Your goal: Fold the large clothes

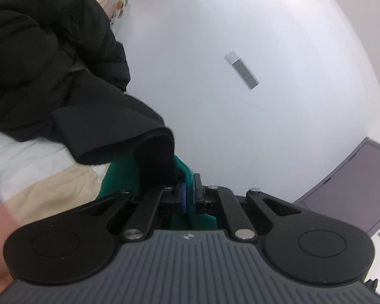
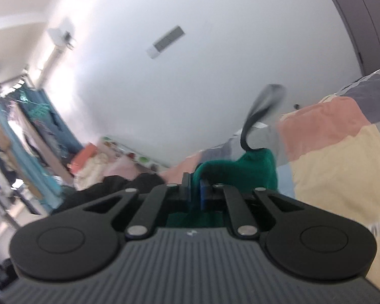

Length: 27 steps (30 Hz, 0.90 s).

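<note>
My left gripper (image 1: 189, 193) is shut on a fold of a green garment (image 1: 119, 179), raised and pointing up toward the wall. A black sleeve cuff (image 1: 109, 136) of a black puffer jacket (image 1: 38, 58) hangs over the green cloth just ahead of the fingers. My right gripper (image 2: 195, 193) is shut on the same green garment (image 2: 240, 169), also lifted. A dark cord or strap (image 2: 258, 109), blurred, swings above the green cloth. The rest of the garment is hidden below both grippers.
A bed with a patchwork cover of pink, yellow and grey (image 2: 337, 147) lies at the right; white and beige bedding (image 1: 38, 177) lies at the left. A white wall (image 1: 240, 50) fills the background. A clothes rack (image 2: 17, 126) stands far left. A grey door (image 1: 354, 185) is at the right.
</note>
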Each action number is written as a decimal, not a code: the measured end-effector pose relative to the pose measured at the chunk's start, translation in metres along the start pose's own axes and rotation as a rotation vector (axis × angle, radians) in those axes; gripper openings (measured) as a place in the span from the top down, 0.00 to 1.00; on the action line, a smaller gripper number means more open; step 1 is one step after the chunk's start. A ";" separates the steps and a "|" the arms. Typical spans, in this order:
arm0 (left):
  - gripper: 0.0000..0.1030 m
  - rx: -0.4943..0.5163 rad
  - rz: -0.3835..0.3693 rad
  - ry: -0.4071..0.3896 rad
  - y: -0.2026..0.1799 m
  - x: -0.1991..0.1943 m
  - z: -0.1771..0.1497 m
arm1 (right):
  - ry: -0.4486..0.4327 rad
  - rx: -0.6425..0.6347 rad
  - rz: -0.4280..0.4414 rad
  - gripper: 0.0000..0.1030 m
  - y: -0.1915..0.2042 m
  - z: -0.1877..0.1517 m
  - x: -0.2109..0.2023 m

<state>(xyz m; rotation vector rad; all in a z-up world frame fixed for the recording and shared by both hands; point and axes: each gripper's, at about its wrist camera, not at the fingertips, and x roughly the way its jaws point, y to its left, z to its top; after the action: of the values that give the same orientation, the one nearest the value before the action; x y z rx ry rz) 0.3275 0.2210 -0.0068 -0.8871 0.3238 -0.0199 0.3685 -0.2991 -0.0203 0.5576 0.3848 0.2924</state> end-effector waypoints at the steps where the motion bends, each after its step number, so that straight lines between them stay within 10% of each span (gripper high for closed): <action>1: 0.95 0.003 0.018 0.017 0.002 0.015 0.002 | 0.010 0.000 -0.024 0.91 -0.005 0.002 0.017; 10: 0.95 0.121 0.228 0.208 0.046 0.152 -0.014 | 0.190 0.021 -0.232 0.92 -0.073 -0.036 0.149; 18: 0.94 0.083 0.245 0.294 0.071 0.173 -0.017 | 0.254 0.071 -0.239 0.94 -0.096 -0.060 0.174; 24: 0.38 0.191 0.223 0.300 0.044 0.129 -0.011 | 0.250 0.000 -0.238 0.88 -0.073 -0.049 0.149; 27: 0.37 0.241 0.207 0.307 0.032 0.097 -0.010 | 0.234 -0.021 -0.213 0.55 -0.059 -0.043 0.127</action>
<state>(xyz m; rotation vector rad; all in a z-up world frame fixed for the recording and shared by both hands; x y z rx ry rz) 0.4133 0.2186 -0.0633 -0.6072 0.6849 -0.0037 0.4728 -0.2798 -0.1218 0.4580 0.6617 0.1558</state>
